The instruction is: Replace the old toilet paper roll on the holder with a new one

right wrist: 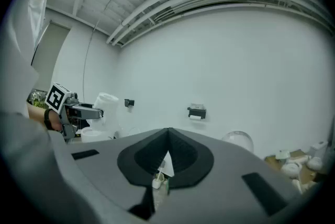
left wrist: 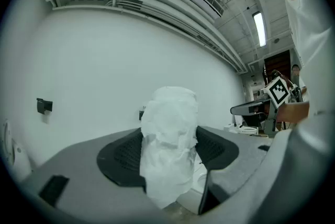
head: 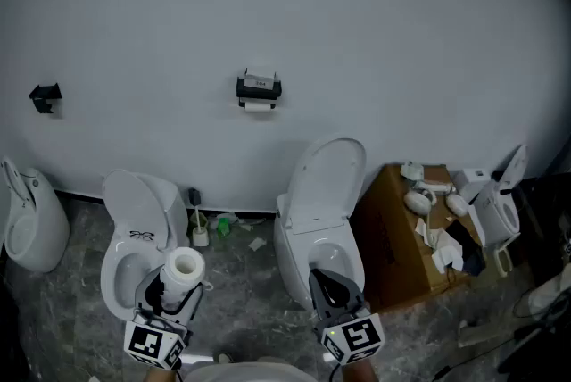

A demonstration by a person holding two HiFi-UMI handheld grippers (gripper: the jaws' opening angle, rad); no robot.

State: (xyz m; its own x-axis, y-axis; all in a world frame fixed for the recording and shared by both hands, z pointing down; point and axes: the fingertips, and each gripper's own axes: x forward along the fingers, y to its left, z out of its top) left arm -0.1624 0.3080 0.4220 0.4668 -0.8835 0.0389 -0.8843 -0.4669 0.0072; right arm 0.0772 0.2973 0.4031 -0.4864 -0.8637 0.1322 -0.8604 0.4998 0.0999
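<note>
The black toilet paper holder (head: 258, 89) hangs on the white wall with a thin white old roll (head: 259, 105) under it; it also shows in the right gripper view, holder (right wrist: 197, 111). Low at the left, my left gripper (head: 178, 284) is shut on a new white toilet paper roll (head: 186, 268), held upright. This roll (left wrist: 169, 139) fills the gap between the black pads (left wrist: 122, 154) in the left gripper view and hides most of the holder. My right gripper (head: 332, 285) is shut and empty, jaws (right wrist: 167, 136) touching.
Two white toilets stand below, one at the left (head: 134, 228) and one in the middle (head: 318, 211) with its lid up. A urinal (head: 31, 224) is at far left. A cardboard box (head: 393, 237) with white clutter sits at the right. Small bottles (head: 202, 230) lie on the floor.
</note>
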